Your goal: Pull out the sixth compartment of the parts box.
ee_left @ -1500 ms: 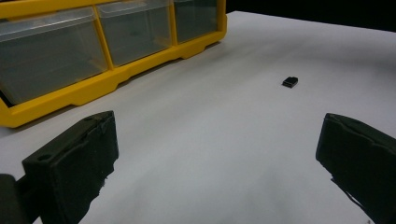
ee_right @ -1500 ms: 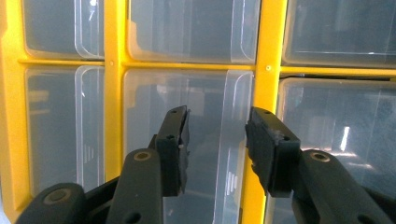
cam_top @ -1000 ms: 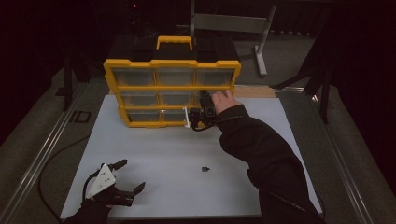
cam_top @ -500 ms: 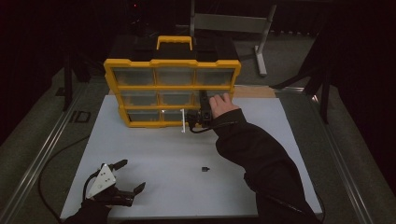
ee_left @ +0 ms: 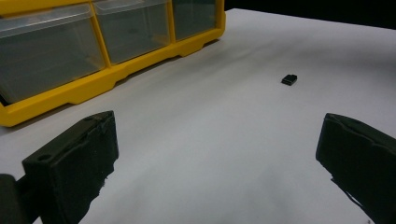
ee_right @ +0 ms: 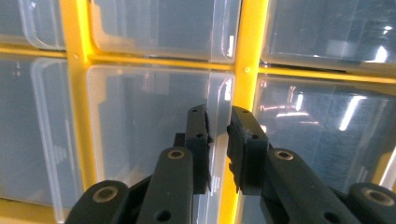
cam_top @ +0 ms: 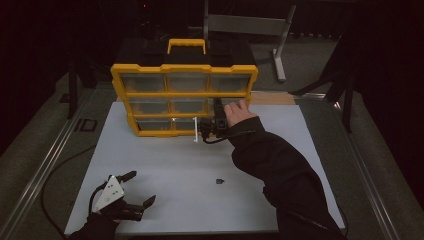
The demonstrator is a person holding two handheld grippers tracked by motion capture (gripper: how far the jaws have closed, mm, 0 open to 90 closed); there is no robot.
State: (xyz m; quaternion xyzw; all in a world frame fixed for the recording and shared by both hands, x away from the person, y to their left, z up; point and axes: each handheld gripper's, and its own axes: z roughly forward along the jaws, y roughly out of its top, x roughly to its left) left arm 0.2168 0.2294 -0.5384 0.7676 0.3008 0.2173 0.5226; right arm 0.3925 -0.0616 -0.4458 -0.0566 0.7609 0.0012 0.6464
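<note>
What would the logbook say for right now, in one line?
right gripper: closing on clear drawer's edge | left gripper: open above table | small black part: untouched

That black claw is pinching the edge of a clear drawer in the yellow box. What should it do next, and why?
Probably pull straight back. The right gripper has just been closing, and its jaws now pinch the raised edge of a clear drawer in the yellow organizer, which still sits nearly flush in its frame; the small black part lies waiting on the table.

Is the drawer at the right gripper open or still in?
Slightly out: right gripper pinches the drawer's clear edge, which stands proud of the yellow frame.
</note>
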